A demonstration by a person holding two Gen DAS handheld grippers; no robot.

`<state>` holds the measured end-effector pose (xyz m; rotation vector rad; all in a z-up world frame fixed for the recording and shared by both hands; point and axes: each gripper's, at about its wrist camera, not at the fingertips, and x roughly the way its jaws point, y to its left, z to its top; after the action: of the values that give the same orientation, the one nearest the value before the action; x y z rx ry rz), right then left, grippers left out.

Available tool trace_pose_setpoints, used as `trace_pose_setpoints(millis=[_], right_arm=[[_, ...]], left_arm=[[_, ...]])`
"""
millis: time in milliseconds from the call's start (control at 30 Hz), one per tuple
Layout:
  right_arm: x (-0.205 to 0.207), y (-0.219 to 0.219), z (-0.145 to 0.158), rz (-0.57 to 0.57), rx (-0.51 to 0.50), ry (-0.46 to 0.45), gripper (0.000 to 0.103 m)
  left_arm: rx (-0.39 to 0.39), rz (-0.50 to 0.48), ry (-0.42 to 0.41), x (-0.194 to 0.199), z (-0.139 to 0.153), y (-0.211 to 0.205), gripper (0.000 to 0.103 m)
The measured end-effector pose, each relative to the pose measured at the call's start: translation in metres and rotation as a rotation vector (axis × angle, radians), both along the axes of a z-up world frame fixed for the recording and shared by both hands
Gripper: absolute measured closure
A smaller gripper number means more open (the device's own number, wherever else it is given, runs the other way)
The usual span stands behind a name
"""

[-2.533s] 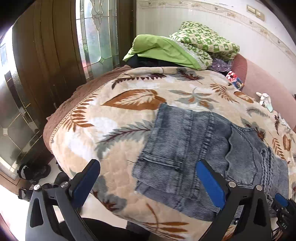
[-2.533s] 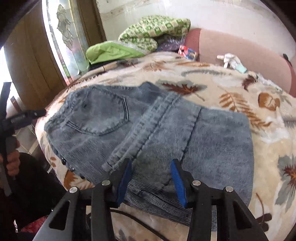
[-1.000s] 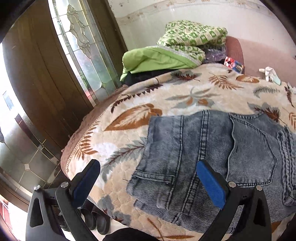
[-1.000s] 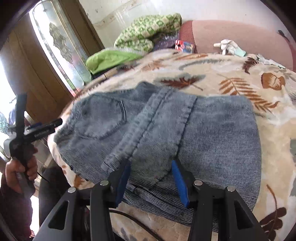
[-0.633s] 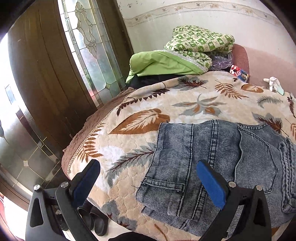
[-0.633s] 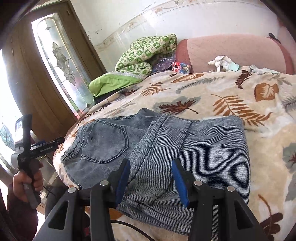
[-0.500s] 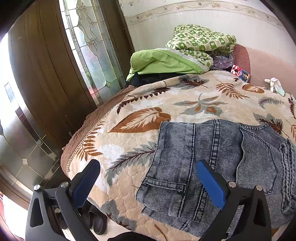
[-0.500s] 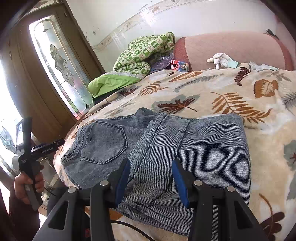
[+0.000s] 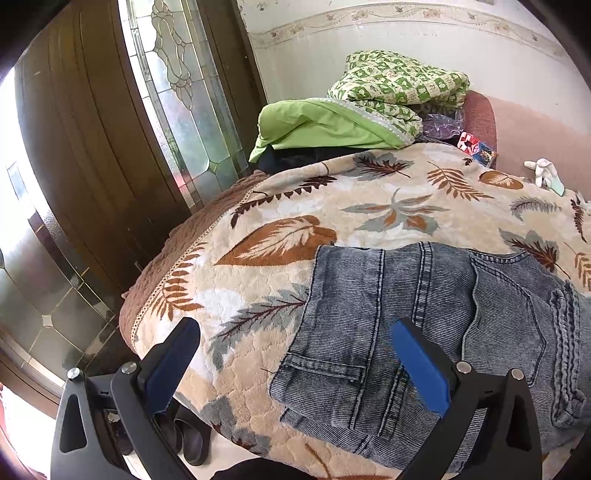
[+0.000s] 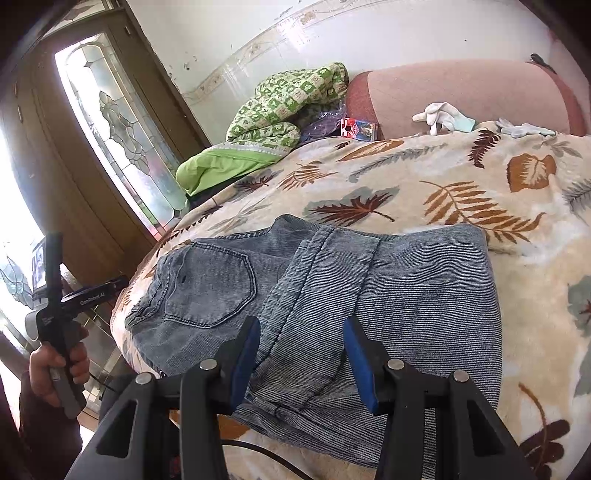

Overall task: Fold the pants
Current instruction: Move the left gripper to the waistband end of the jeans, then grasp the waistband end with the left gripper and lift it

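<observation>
Right wrist view: one folded pair of jeans (image 10: 369, 295), two gloves (image 10: 443, 114), both grippers' jaws spread, empty.

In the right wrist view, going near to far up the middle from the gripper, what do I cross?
Right gripper → folded jeans → leaf-print blanket → small printed box → pink sofa back → white wall.

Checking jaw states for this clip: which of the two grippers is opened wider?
The left gripper: its blue fingers stand far apart, while the right gripper is narrower.
</observation>
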<state>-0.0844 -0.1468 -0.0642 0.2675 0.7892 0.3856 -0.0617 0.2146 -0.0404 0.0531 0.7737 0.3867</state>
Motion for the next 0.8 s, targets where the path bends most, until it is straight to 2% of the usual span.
trace_pose_setpoints(millis=[100,233,367,533,800], right_arm=[[-0.001,0.0,0.002,0.002,0.009,-0.001,0.052],[-0.001,-0.002,0.003,0.001,0.016,0.003,0.052],[-0.001,-0.003,0.004,-0.004,0.02,0.011,0.052],[0.0,-0.004,0.004,-0.004,0.025,0.016,0.052],[0.0,-0.001,0.003,0.0,0.013,0.017,0.052]], left_arm=[[-0.068,-0.015,0.029,0.0,-0.003,0.006,0.0],[-0.29,-0.019,0.117,0.003,-0.017,0.029,0.0],[-0.492,0.03,0.196,-0.002,-0.038,0.061,0.0],[-0.627,0.114,0.24,-0.02,-0.06,0.09,0.0],[-0.869,0.052,0.282,-0.023,-0.08,0.082,0.0]])
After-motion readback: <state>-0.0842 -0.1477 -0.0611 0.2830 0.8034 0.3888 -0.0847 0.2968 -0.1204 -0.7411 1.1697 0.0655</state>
